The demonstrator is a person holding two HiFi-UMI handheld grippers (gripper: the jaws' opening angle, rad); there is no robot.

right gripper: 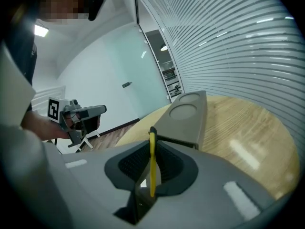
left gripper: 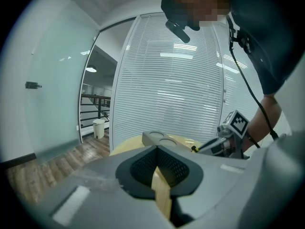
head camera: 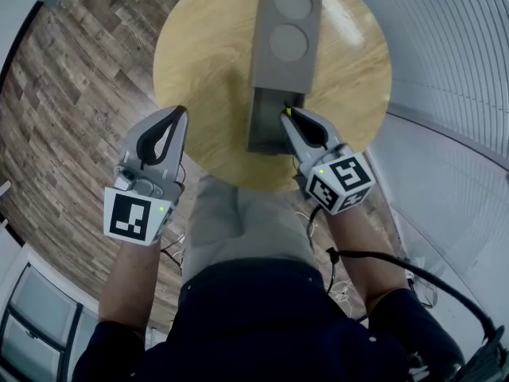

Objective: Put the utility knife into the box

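A long grey box (head camera: 274, 62) lies on the round wooden table (head camera: 199, 54). Its lid (head camera: 288, 30), with two round recesses, covers the far part, and the near end (head camera: 266, 122) is open. My right gripper (head camera: 288, 114) is shut on the thin yellow utility knife (right gripper: 152, 161), held edge-up right at the box's open near end (right gripper: 176, 140). The knife's tip (head camera: 287, 110) pokes past the fingertips. My left gripper (head camera: 179, 113) is shut with nothing in it, beside the table's near-left edge, well apart from the box (left gripper: 159, 138).
Wood-plank floor (head camera: 71, 94) surrounds the table on the left. A wall of white blinds (head camera: 453, 62) curves round on the right. A black cable (head camera: 398, 265) trails from my right arm. A glass partition (left gripper: 52, 104) and a white bin (left gripper: 98, 128) stand further off.
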